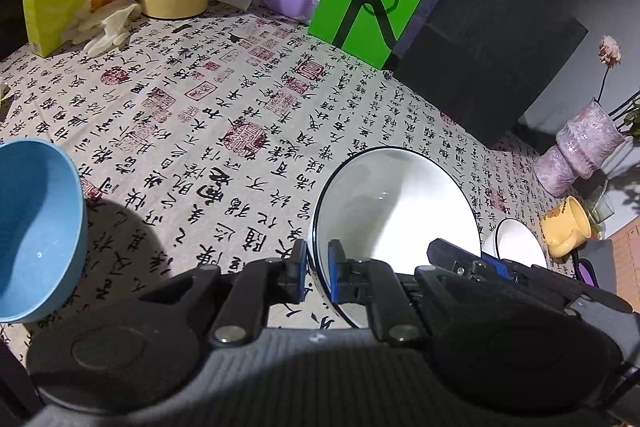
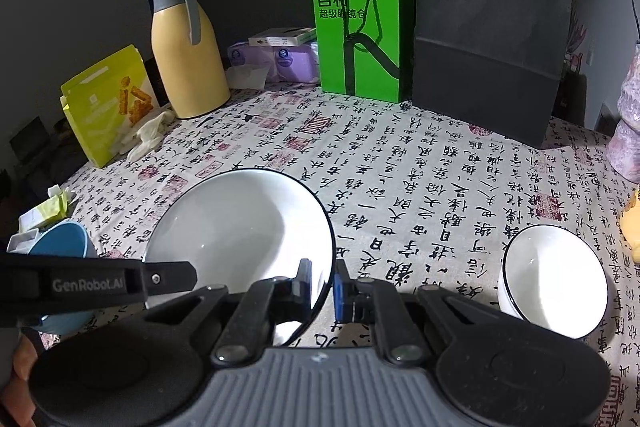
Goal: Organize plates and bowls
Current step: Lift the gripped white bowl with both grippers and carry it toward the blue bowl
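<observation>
A large white bowl with a black rim (image 1: 396, 203) (image 2: 244, 227) hangs tilted above the calligraphy tablecloth (image 1: 208, 115), held from both sides. My left gripper (image 1: 318, 267) is shut on the bowl's left rim, one blue pad inside and one outside. My right gripper (image 2: 322, 287) is shut on the opposite rim, and its black body shows at the right of the left wrist view (image 1: 496, 267). The left gripper's finger (image 2: 168, 279) reaches in from the left of the right wrist view. A blue bowl (image 1: 36, 227) (image 2: 60, 247) sits to the left. A small white bowl (image 1: 516, 243) (image 2: 556, 279) stands to the right.
Along the back stand a yellow snack box (image 2: 104, 107), a yellow thermos jug (image 2: 188, 55), purple tissue packs (image 2: 276, 59), a green paper bag (image 2: 360, 31) and a black paper bag (image 2: 488, 39). A pink vase (image 1: 580, 151) and a yellow mug (image 1: 566, 231) are at the right edge.
</observation>
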Motion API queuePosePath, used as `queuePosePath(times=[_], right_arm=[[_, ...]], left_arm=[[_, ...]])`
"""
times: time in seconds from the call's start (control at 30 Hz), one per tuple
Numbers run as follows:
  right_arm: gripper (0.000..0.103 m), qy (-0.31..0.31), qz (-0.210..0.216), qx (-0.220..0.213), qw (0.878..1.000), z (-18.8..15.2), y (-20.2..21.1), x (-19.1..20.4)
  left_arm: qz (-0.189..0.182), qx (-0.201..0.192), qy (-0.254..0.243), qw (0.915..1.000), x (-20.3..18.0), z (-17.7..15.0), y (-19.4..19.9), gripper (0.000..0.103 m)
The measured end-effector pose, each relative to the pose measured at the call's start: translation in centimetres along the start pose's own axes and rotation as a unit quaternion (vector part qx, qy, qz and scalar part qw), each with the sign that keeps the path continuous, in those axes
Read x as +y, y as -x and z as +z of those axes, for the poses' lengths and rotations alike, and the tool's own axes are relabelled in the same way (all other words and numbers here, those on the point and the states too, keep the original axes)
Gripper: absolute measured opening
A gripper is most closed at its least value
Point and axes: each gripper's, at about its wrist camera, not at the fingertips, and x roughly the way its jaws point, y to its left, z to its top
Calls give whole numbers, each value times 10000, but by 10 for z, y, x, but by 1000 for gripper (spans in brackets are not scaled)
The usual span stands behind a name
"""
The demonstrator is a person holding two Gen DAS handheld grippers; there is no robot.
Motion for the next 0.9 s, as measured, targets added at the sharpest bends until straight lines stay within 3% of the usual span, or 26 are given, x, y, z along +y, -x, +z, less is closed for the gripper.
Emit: queuePosePath(times=[0.9], right_arm=[[10,280,-37,-199,9994,0,28,61]], left_arm=[[-150,-352,220,9990,48,-3,52,11]])
